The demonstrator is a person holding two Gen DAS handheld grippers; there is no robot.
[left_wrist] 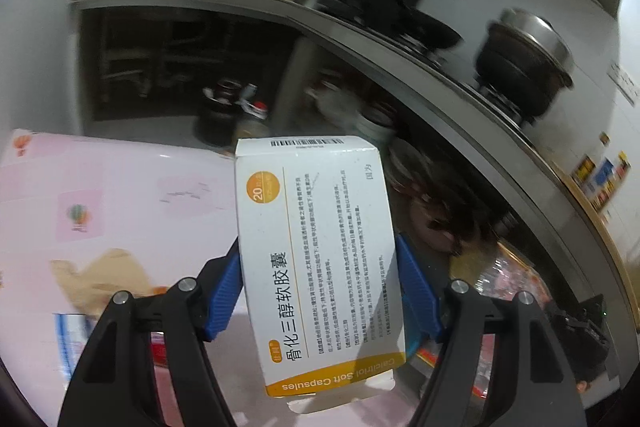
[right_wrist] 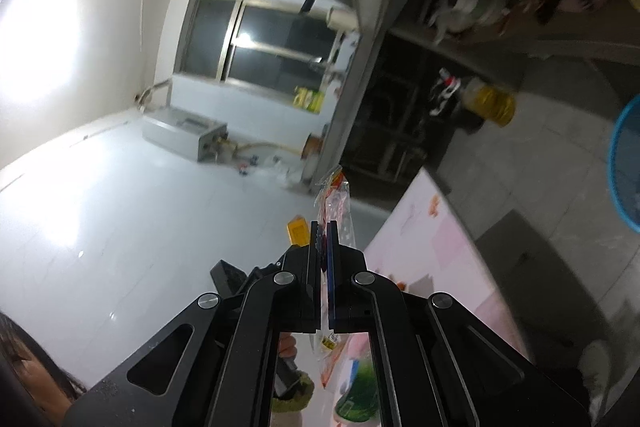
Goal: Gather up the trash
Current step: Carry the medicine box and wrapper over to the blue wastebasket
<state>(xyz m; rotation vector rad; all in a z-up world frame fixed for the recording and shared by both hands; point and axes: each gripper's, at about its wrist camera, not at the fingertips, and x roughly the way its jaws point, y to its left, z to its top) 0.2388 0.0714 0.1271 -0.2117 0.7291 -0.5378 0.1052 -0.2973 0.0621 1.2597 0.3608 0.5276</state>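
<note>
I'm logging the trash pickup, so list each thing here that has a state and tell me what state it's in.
Left gripper: fingers clamped on the medicine box.
Medicine box: held off the table, end flap loose.
Right gripper: fingers shut on the plastic wrapper.
Plastic wrapper: pinched, sticking out past the fingertips.
Blue basket: at the frame edge, contents unclear.
Pot: lidded, on the stove.

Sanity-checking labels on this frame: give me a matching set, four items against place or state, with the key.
Things:
1. medicine box
2. clear plastic wrapper
3. blue mesh bin
4. lidded black pot

Places or states:
A. standing on the floor beside the pink table
B. on the counter
C. clamped between the left gripper pads
D. pinched in the shut right gripper

Pairs: 1-C, 2-D, 3-A, 4-B
</note>
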